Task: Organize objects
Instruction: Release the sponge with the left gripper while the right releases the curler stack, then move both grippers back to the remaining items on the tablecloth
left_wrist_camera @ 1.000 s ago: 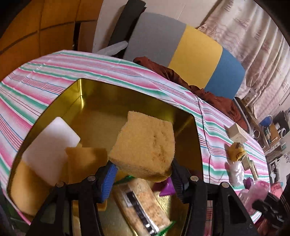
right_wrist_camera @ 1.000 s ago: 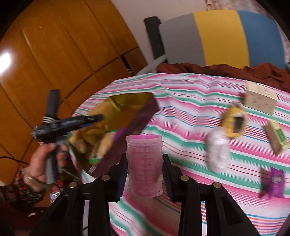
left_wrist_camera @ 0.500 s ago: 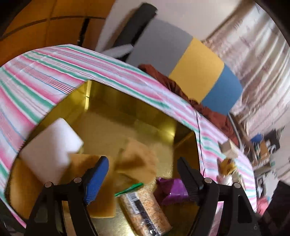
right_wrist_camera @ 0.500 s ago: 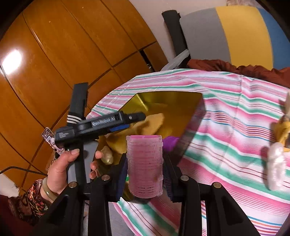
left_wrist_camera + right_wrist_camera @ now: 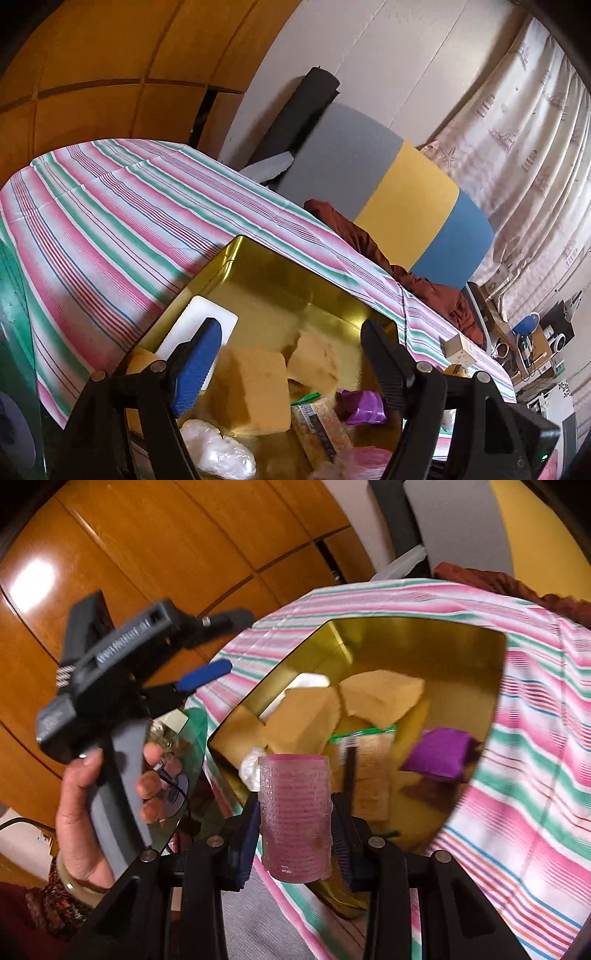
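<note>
Between the two fingers of the right gripper point(image 5: 294, 812) stands a pink hair roller point(image 5: 294, 814), a ribbed cylinder with its long axis upright, its top rim pointing up and away from the claw. The fingers are clamped on its two sides, near the middle of its height.

Just beyond the roller, ahead of the right claw, lies the golden tin box point(image 5: 476, 775) on the striped tablecloth point(image 5: 535, 775). Inside the box, straight ahead, are two tan sponges point(image 5: 380, 698) leaning on each other, with a white block point(image 5: 310, 681) behind them to the left. A snack packet point(image 5: 369, 771) lies just behind the roller, slightly right of it, and a purple pouch point(image 5: 439, 757) sits further right. A clear plastic bundle point(image 5: 253, 768) shows at the left edge of the roller, partly hidden by it. Nothing stands between the roller and the open box.

To the left of the right claw, the left hand point(image 5: 85, 805) holds the left gripper point(image 5: 291, 363), raised beside the box edge. In its own view the left claw is spread wide apart and holds nothing. Below and between its fingers are the same sponges point(image 5: 255, 391), the purple pouch point(image 5: 362, 402), the snack packet point(image 5: 321, 428) and the plastic bundle point(image 5: 218, 450); the white block point(image 5: 199, 328) is behind its left finger. Far ahead of it, a chair back point(image 5: 388, 192) in grey, yellow and blue stands past the table, with a brown cloth point(image 5: 369, 243) at its foot.
</note>
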